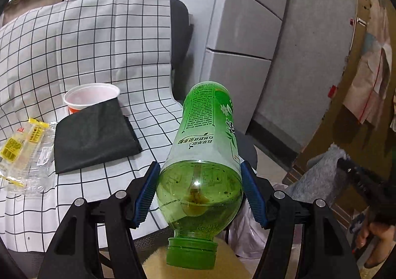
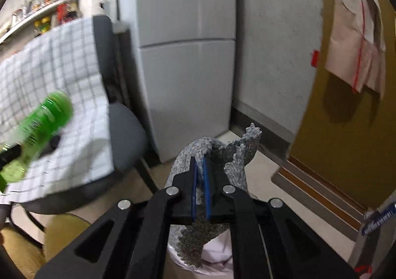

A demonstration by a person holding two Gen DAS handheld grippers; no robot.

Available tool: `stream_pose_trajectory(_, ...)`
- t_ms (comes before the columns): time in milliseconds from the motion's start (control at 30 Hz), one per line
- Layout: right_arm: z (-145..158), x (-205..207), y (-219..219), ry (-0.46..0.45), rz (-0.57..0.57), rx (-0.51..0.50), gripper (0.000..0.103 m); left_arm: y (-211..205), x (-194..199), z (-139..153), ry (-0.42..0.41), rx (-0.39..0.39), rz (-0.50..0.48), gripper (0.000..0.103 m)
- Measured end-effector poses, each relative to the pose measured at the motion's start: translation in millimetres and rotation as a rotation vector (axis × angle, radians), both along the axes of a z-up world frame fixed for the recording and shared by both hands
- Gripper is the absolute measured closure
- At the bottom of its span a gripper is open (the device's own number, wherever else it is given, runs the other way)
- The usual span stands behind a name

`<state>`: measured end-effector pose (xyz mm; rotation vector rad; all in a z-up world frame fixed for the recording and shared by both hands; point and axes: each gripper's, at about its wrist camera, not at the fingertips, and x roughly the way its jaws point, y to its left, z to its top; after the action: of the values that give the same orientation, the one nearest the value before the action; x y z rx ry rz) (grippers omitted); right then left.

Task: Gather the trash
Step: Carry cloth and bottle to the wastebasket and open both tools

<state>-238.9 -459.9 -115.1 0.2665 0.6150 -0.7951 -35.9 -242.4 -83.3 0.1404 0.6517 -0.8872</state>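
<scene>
My left gripper clamped green bottle near its shoulder, cap toward camera, a little liquid pooled inside, bottle held past edge of checked cloth. My right gripper pinched grey rag, rag hanging above white bag. On cloth: paper cup, black cloth, clear wrapper.

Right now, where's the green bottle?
The green bottle is clamped cap-down in the left claw, off the checked cloth's right edge.
</scene>
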Motion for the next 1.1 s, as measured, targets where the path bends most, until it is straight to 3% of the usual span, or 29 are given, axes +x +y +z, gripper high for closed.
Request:
stream_pose_trajectory(167,-24,-4,-17,0.037,-0.076,0.006,0.095,-7,-1,-1,-0.001,0.008,-0.002,0.037)
stream_pose_trajectory(233,-30,-8,-24,0.024,-0.099,0.033,0.086,-9,-3,-1,-0.004,0.005,-0.006,0.037)
stream_pose_trajectory(300,-31,-13,-28,0.001,-0.108,0.047,0.071,-12,-5,-1,-0.011,0.002,-0.015,0.037)
stream_pose_trajectory(633,2,-39,-26,-0.12,-0.136,0.013,0.07,-34,-31,0,-0.079,-0.011,-0.108,0.038)
stream_pose_trajectory(867,27,-52,-21,-0.174,-0.134,-0.036,0.07,-63,-61,10,-0.094,-0.06,-0.269,0.038)
stream_pose_trajectory(1100,37,-80,-29,-0.205,-0.178,-0.058,0.07,-125,-106,-6,-0.086,-0.037,-0.453,0.038)
